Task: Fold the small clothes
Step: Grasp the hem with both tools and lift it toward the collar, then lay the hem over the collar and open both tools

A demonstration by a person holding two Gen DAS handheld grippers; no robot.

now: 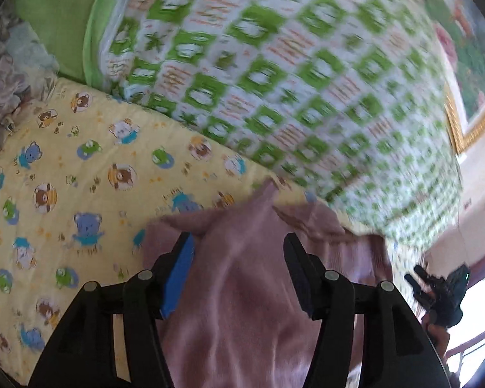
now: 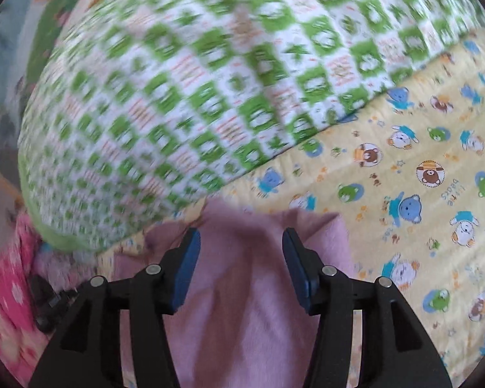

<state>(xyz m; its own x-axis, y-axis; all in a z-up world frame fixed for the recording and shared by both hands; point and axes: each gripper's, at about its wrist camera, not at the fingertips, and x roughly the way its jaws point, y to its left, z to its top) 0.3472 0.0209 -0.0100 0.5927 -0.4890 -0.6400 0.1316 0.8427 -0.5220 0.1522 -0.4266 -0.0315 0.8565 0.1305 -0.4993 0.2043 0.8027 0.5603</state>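
A small dusty-pink garment (image 1: pixel 242 307) lies on a yellow bear-print sheet (image 1: pixel 80 177), with rumpled folds at its far edge. My left gripper (image 1: pixel 239 239) hovers over it with its jaws wide apart; the cloth lies beneath and between the fingers, and the blue pads do not press on it. In the right wrist view the same pink garment (image 2: pixel 242 307) spreads under my right gripper (image 2: pixel 241 232), which is also open with nothing pinched. The right gripper (image 1: pixel 436 287) shows small and dark at the left view's right edge.
A bulky green-and-white patterned quilt (image 1: pixel 274 80) (image 2: pixel 177 97) rises just beyond the garment. The yellow sheet (image 2: pixel 420 194) stretches out to the right. A pink floral cloth (image 2: pixel 13 278) lies at the left edge, and a gold-framed picture (image 1: pixel 468 64) hangs on the wall.
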